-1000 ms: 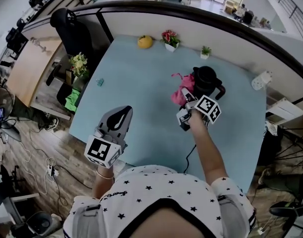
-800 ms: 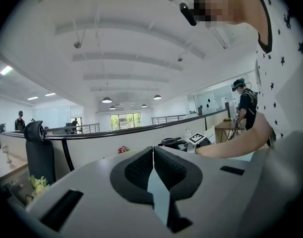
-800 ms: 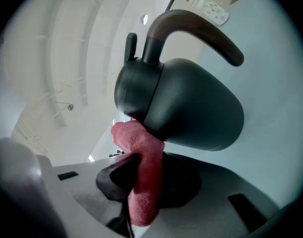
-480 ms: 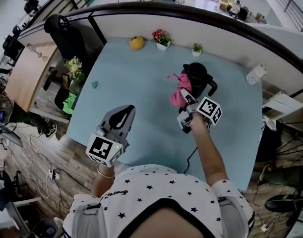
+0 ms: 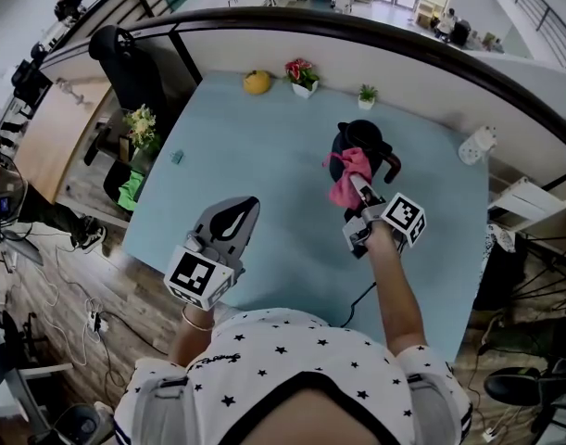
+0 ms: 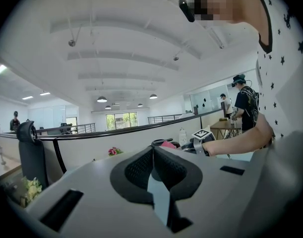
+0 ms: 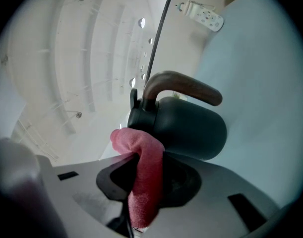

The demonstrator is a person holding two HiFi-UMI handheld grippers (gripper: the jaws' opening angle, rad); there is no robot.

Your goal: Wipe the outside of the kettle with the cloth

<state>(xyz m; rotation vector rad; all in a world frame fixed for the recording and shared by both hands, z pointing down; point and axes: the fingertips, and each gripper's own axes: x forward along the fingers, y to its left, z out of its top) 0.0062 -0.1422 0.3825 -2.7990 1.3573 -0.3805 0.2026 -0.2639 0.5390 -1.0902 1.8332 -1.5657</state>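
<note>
Our right gripper point(image 5: 359, 189) pinches the cloth point(image 5: 347, 178) at the kettle point(image 5: 373, 145); wiping looks unfinished. Left gripper point(image 5: 229, 222) idle, jaws pressed together.

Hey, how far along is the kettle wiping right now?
Done: the cloth is clamped in the right hand-held gripper. In hand: it lies against the kettle near the lid. To do: the rest of the outside, as far as I can tell. The left hand-held gripper hangs shut and empty.
</note>
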